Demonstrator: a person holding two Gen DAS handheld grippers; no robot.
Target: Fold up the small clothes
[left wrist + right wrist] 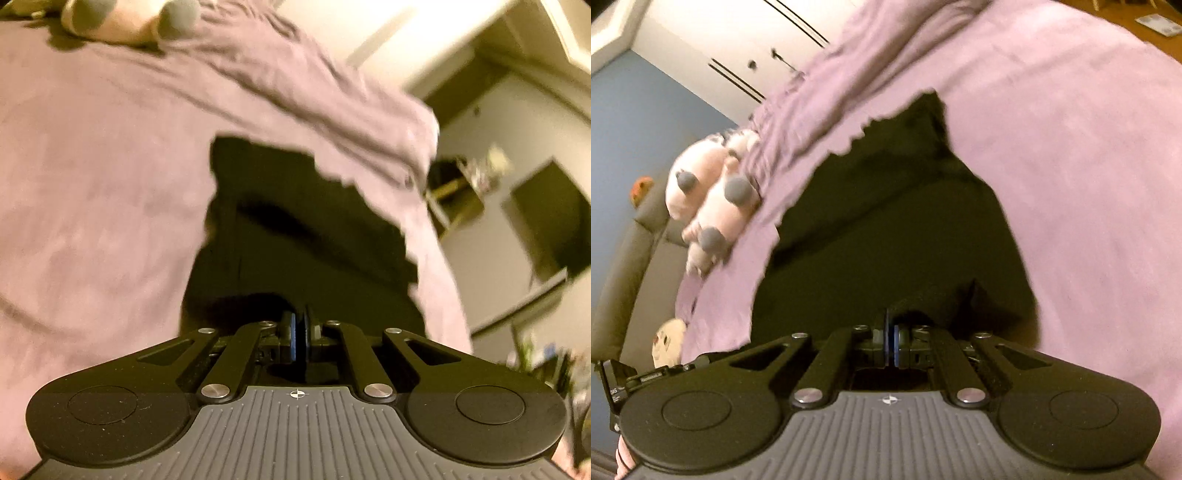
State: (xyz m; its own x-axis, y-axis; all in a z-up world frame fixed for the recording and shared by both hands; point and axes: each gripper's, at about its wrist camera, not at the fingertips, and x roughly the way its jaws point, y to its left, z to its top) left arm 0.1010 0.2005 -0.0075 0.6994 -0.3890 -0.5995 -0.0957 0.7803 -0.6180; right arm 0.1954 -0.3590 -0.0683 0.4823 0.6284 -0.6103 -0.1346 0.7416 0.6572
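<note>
A black garment (295, 229) lies on a pink bedsheet (92, 166), and you hold one near edge of it in each gripper. Your left gripper (300, 332) has its jaws pressed together, with the dark cloth bunched right at the blue pads; whether the cloth sits between them is hard to tell, but it meets the tips. Your right gripper (891, 343) is closed the same way, a raised fold of the garment (905, 221) standing just past its tips.

In both views the garment's long axis runs away from you, from the grippers toward a ragged far edge. In the right view it narrows to a point at that far end.

Only the right view shows the whole pink plush toy (709, 199), lying at the bed's left edge, and a blue wall behind. The left view shows just the plush toy's grey feet (129, 18) at the top, plus blurred shelves (480, 192) to the right.
</note>
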